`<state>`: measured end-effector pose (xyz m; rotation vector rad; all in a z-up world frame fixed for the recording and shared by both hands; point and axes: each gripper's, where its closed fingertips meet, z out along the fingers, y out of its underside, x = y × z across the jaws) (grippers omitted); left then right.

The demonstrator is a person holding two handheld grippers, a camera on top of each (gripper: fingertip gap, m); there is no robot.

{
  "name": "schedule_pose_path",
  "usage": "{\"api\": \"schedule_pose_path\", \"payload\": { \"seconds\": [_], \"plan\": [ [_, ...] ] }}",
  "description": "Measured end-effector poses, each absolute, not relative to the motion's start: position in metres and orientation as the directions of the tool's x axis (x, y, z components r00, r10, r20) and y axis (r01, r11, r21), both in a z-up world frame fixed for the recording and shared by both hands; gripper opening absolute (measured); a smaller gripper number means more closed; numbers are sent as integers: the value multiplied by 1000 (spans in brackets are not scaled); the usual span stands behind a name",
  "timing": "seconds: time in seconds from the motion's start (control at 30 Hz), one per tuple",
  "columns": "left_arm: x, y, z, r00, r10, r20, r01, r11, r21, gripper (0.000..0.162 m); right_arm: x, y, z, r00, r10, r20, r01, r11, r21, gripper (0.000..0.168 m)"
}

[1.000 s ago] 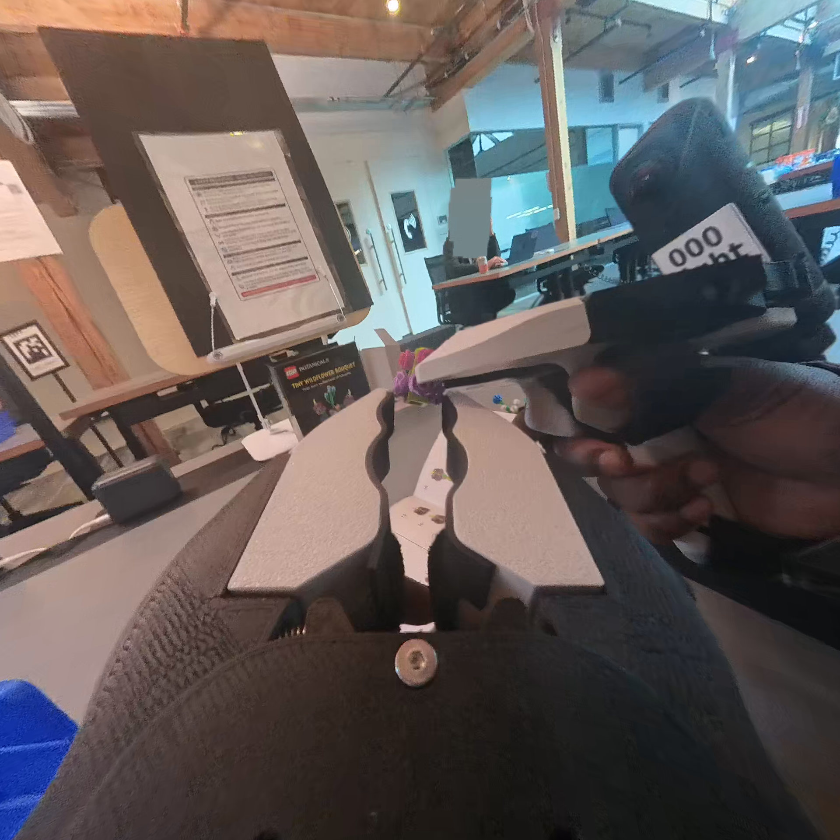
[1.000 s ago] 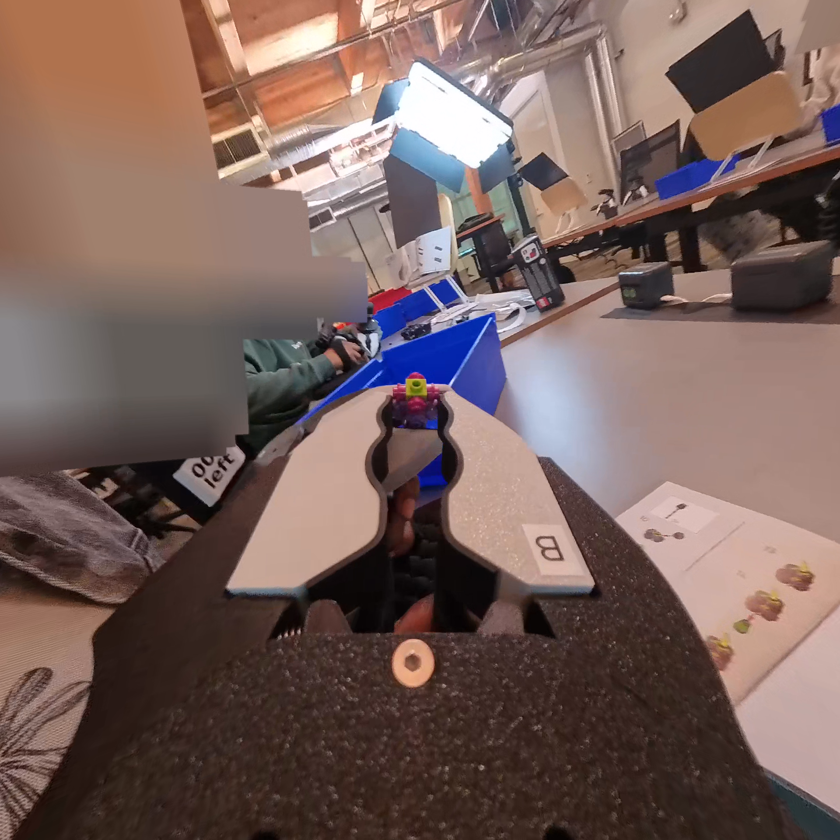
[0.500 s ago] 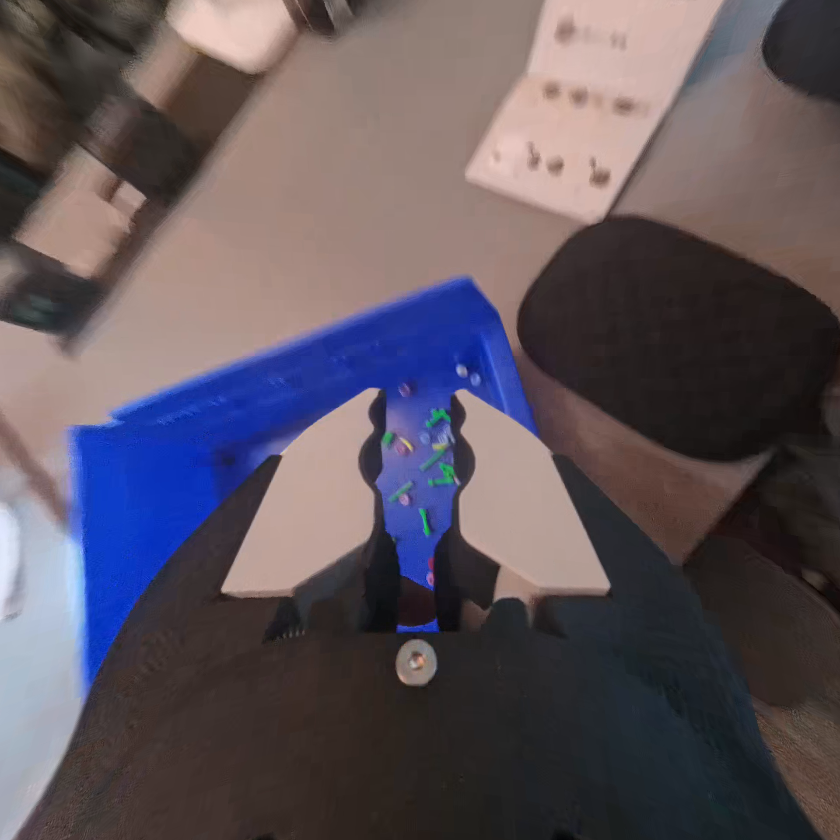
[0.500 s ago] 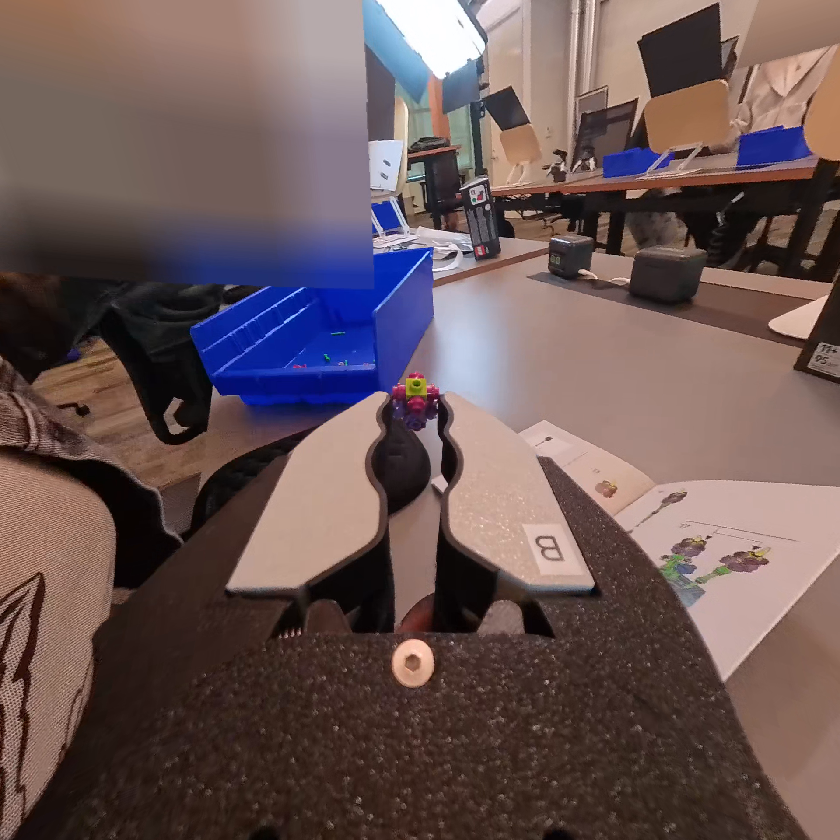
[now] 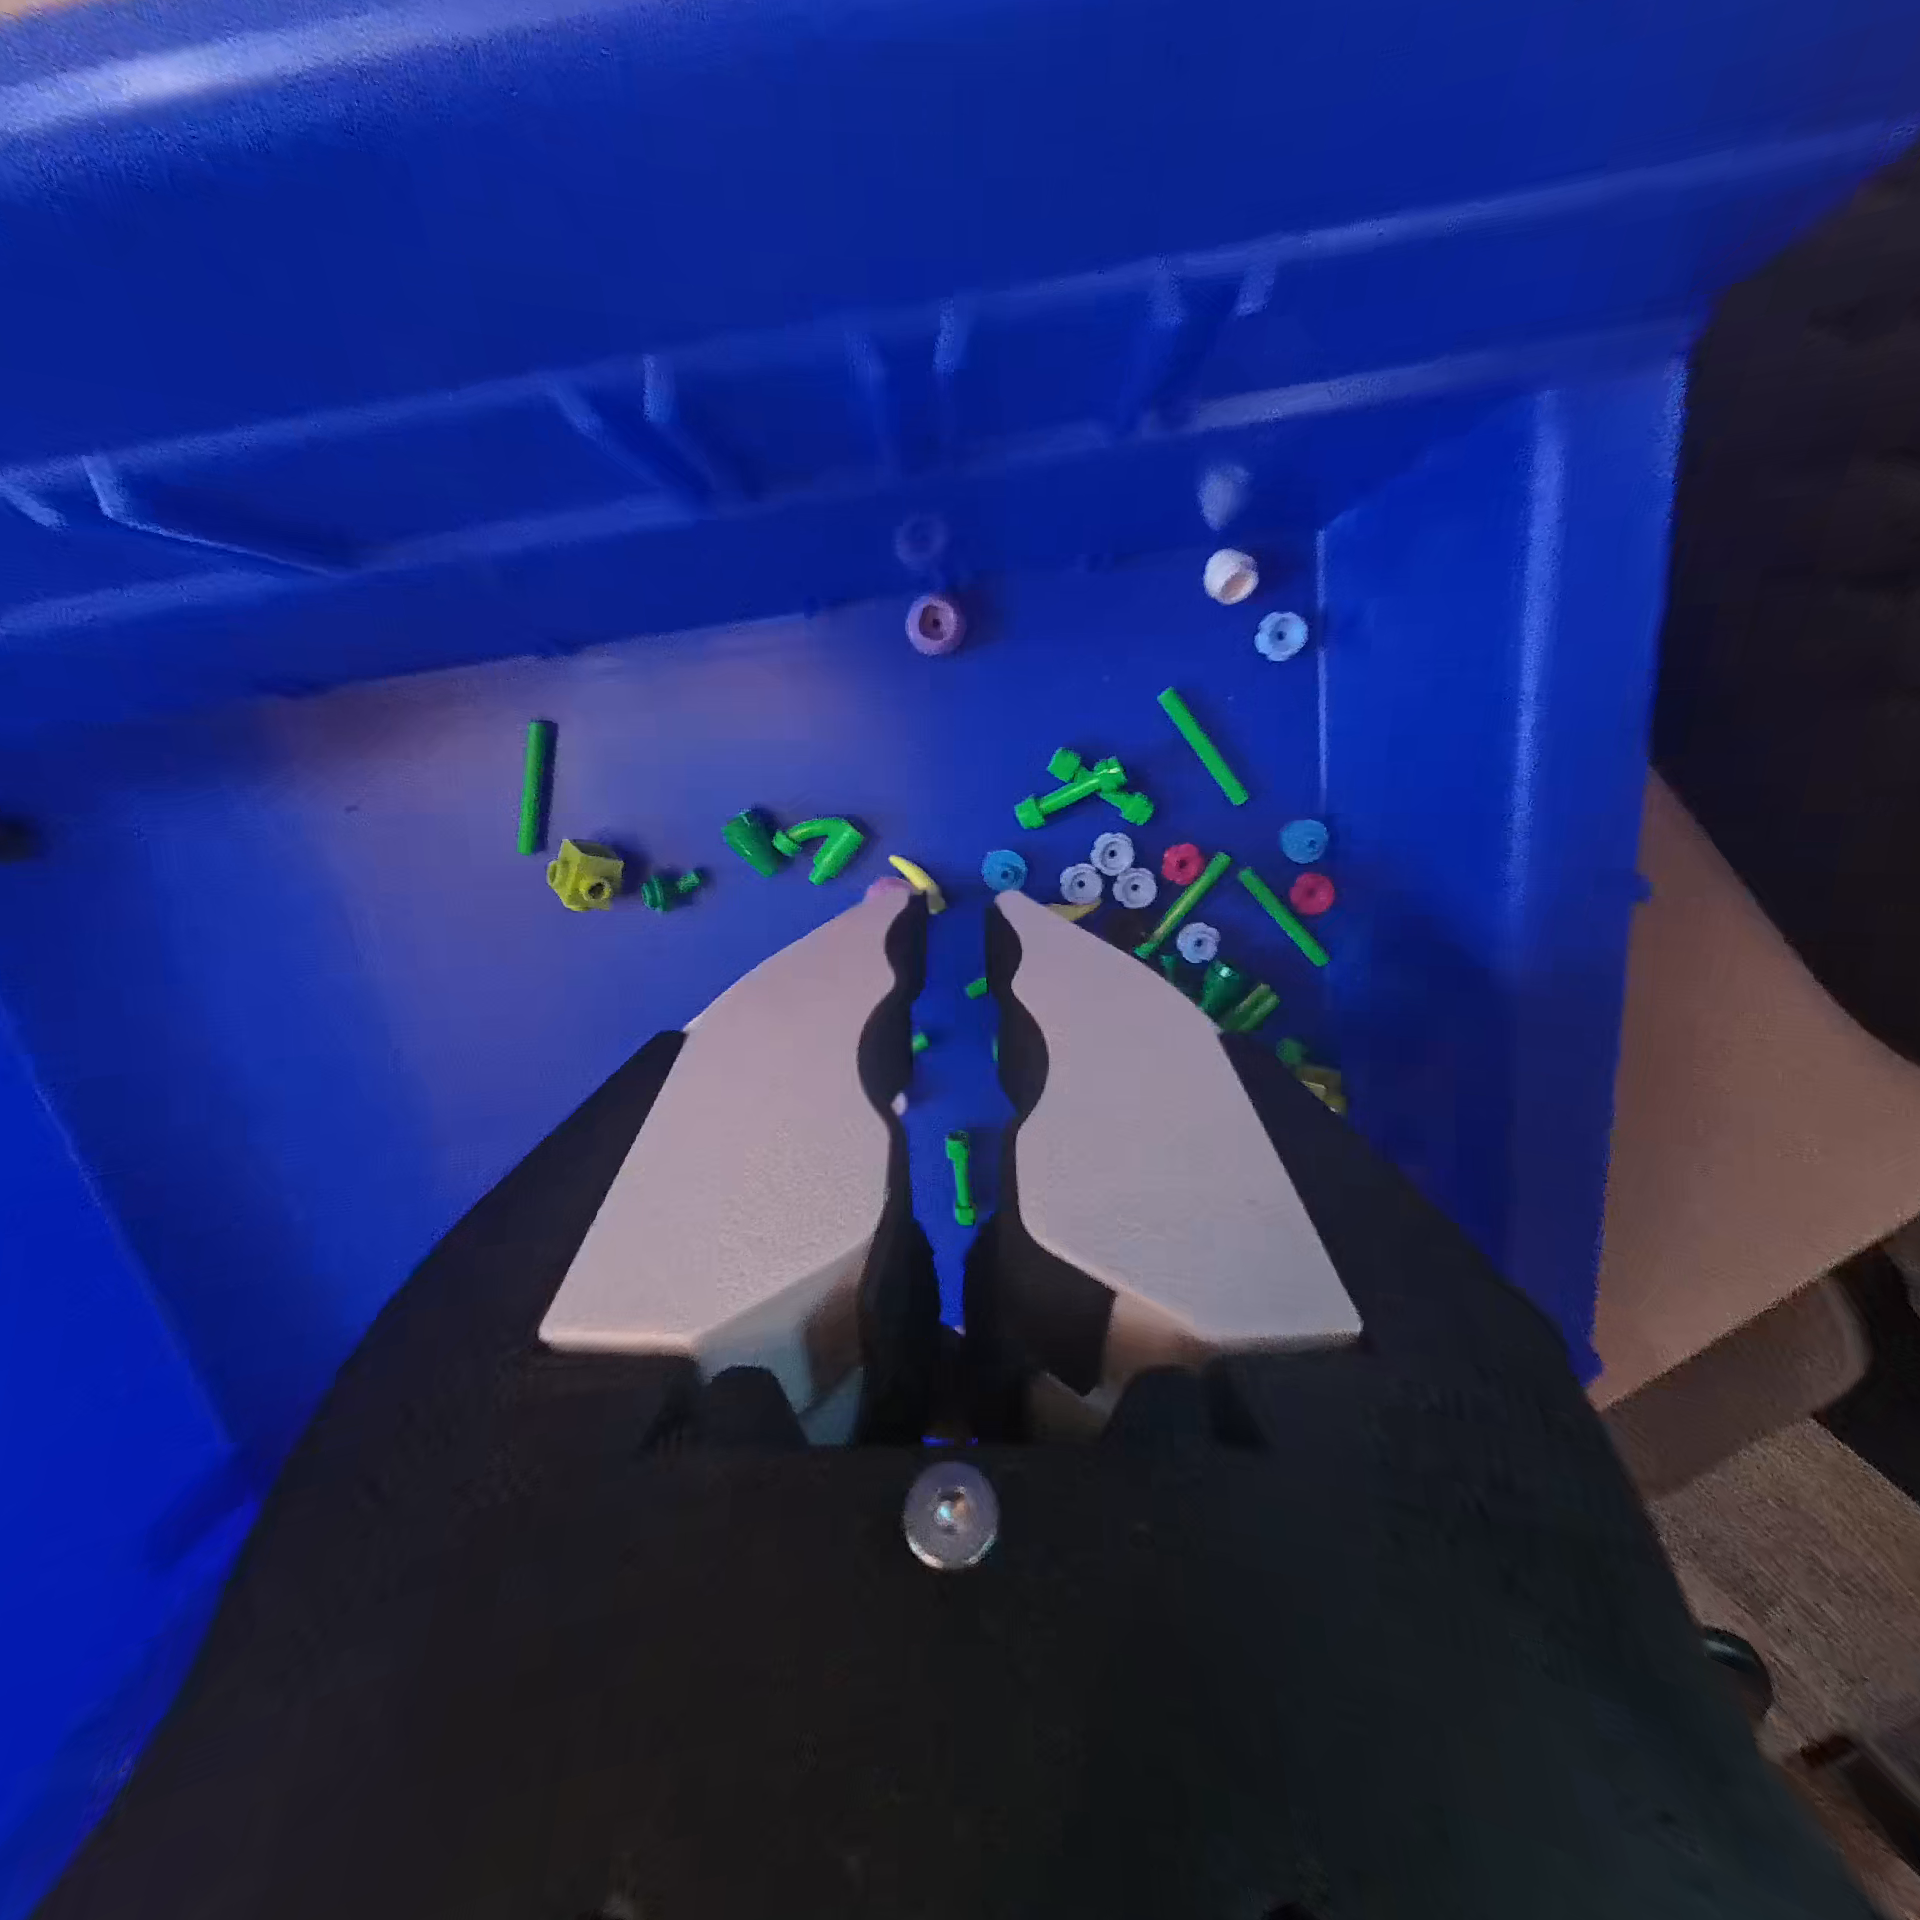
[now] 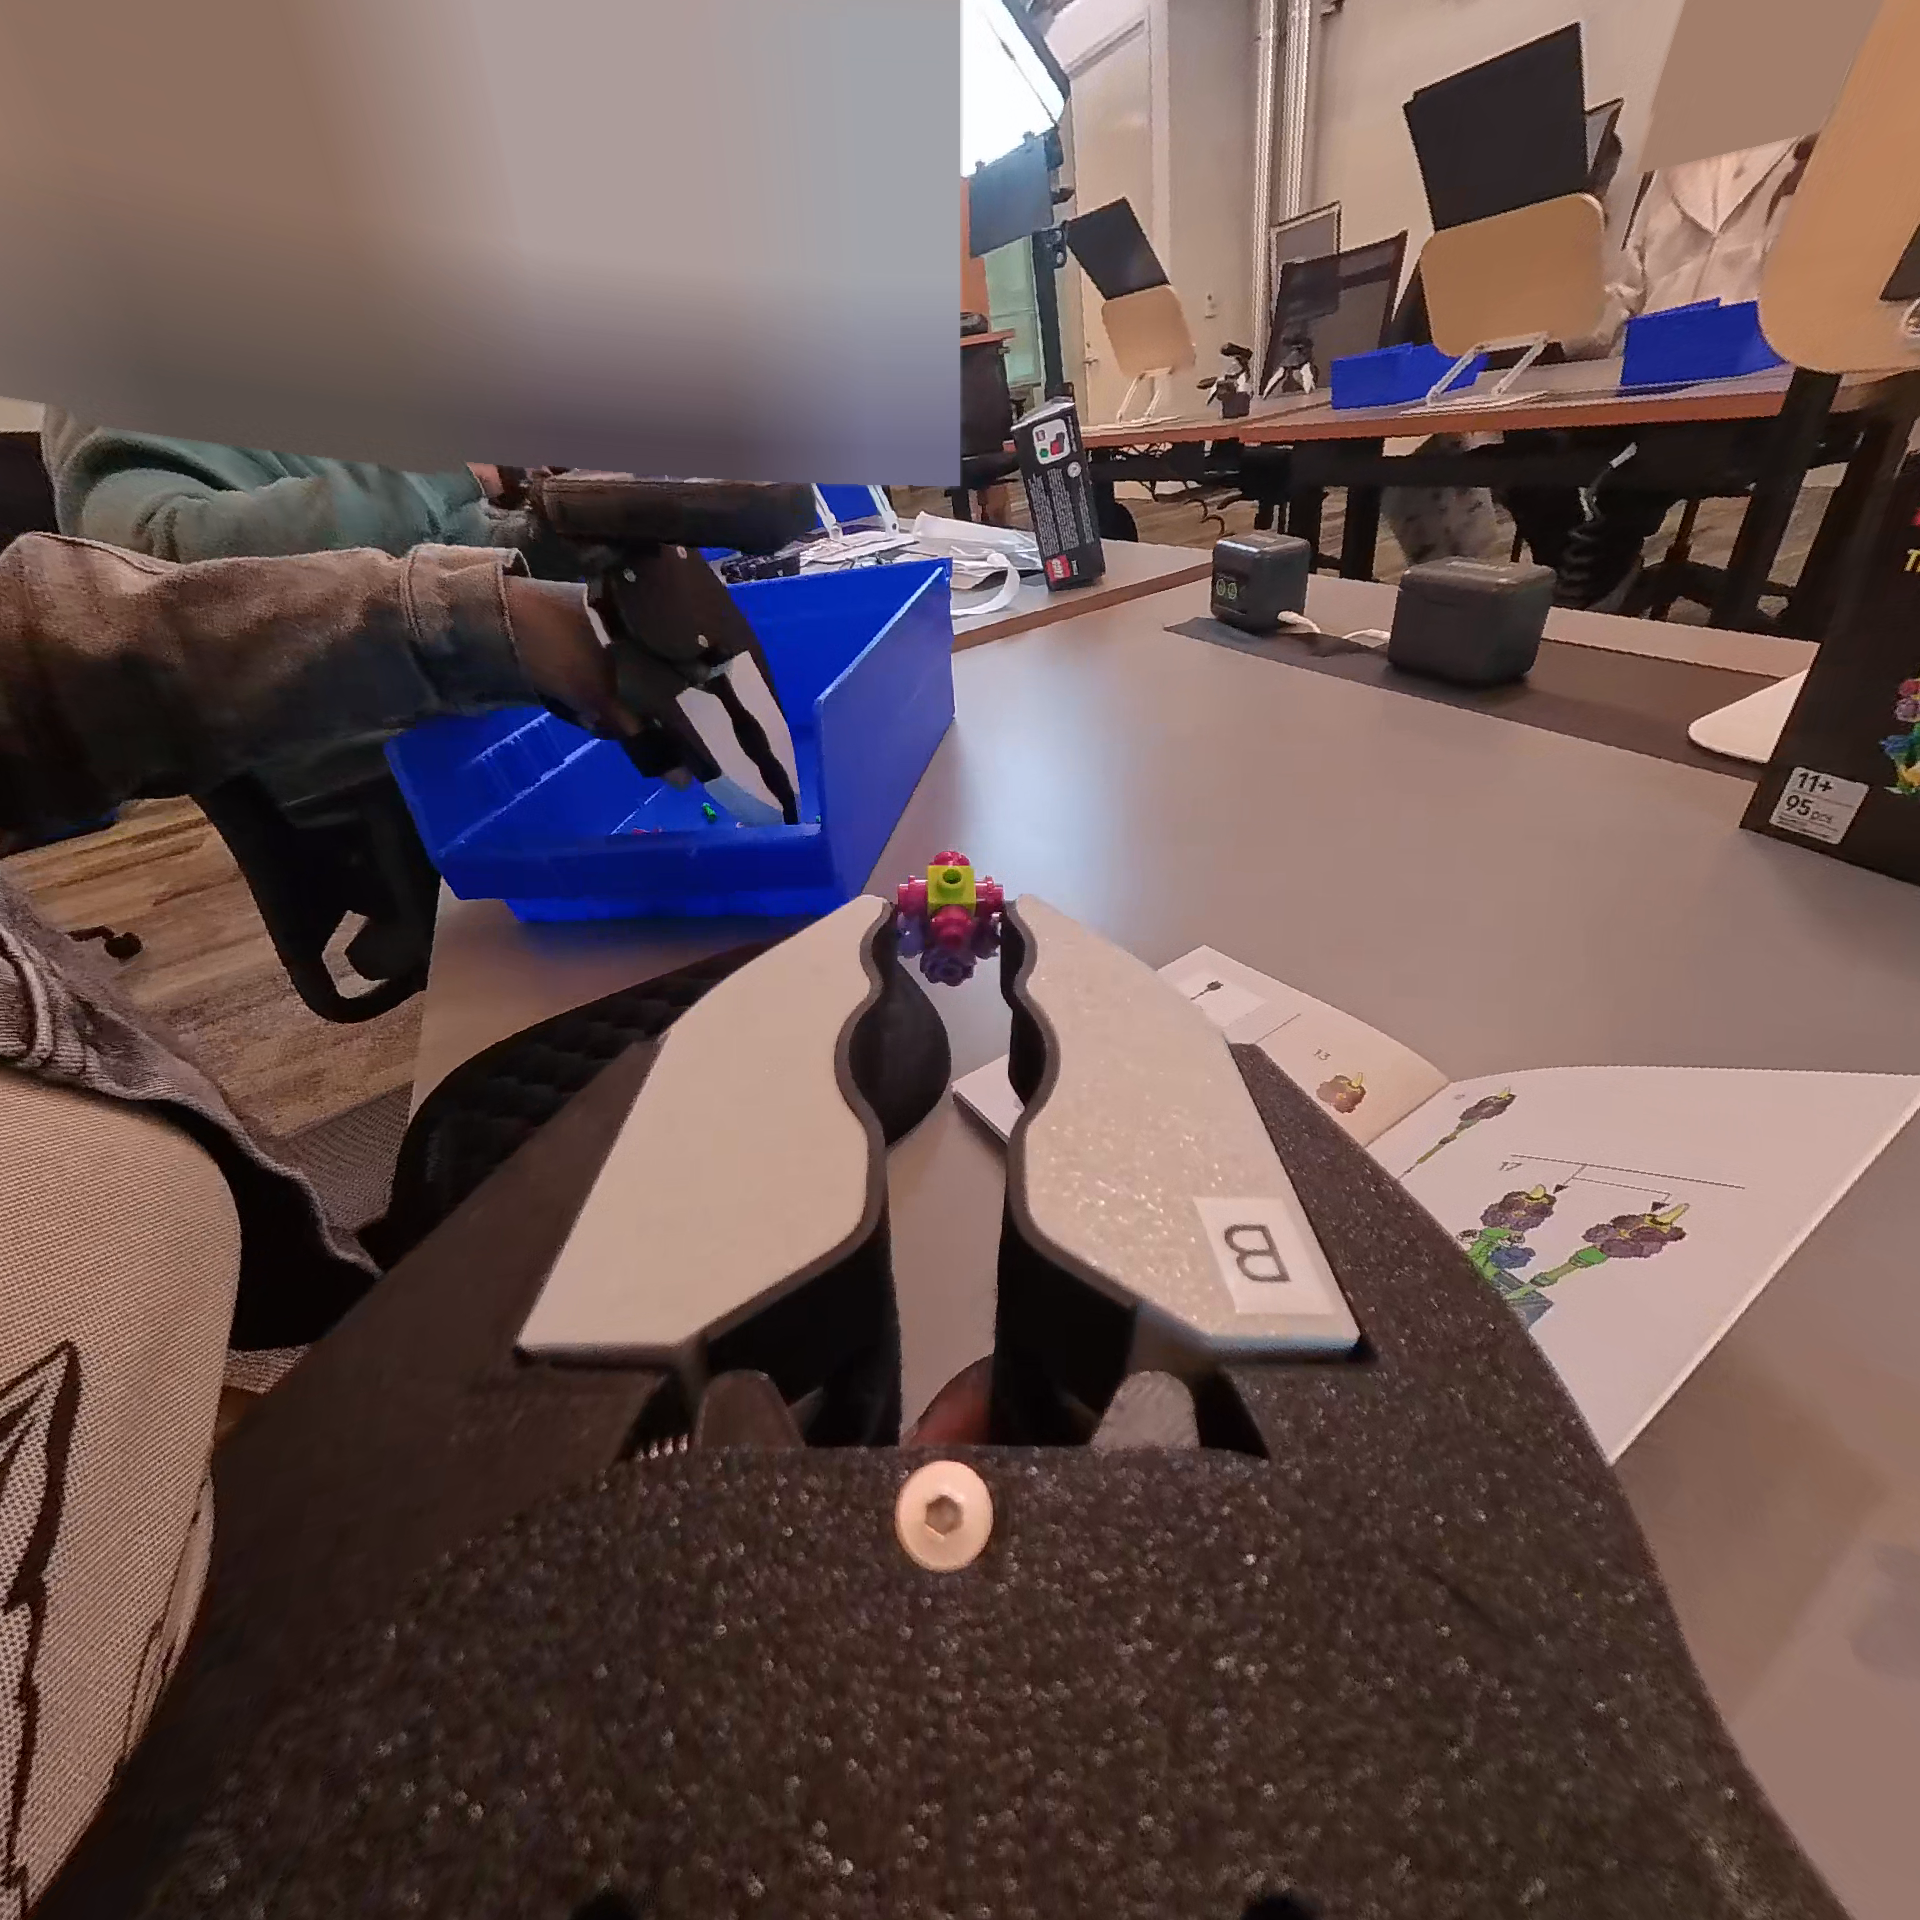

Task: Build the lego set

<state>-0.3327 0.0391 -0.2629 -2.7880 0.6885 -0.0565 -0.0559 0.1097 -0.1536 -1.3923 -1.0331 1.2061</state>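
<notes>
My left gripper points down into a blue bin. Its jaws stand slightly apart and hold nothing. Its tips hover just short of a small yellow claw piece. Loose pieces lie on the bin floor: green bars, a lime block, pale round studs and magenta studs. My right gripper is shut on a small flower assembly of magenta and purple studs around a lime cube, held above the table. The right wrist view shows the left gripper reaching into the bin.
An open instruction booklet lies on the grey table at the right. The black set box stands at the far right. A black textured pad lies beside the bin. Two grey boxes sit farther back. The grippers' ends are close to 30 centimeters from one another.
My left gripper swung away from the right gripper and down into the blue bin, close over the loose pieces. My right gripper turned toward the table, still holding the flower assembly.
</notes>
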Motion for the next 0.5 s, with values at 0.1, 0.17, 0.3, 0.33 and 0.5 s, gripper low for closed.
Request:
{"api": "schedule_pose_path", "payload": {
  "seconds": [0.1,0.17,0.3,0.33,0.5],
  "plan": [
    [-333,42,-263,890,-454,-23,-442,-853,-278,11,-55,112,-153,151,976,-156,-8,-157,-988,18],
    [-334,42,-263,891,-453,-25,-442,-854,-274,10,-53,113,-153,153,974,-168,-13,-168,-986,18],
    [-334,42,-263,892,-450,-36,-443,-855,-270,11,-53,114,-154,155,972,-178,-14,-178,-984,18],
    [-334,41,-263,892,-450,-42,-444,-855,-268,11,-53,114,-154,155,972,-179,-14,-179,-984,18],
    [-346,37,-263,901,-426,-76,-432,-874,-221,16,-52,114,-155,152,970,-190,-19,-189,-982,18]
  ]
}}
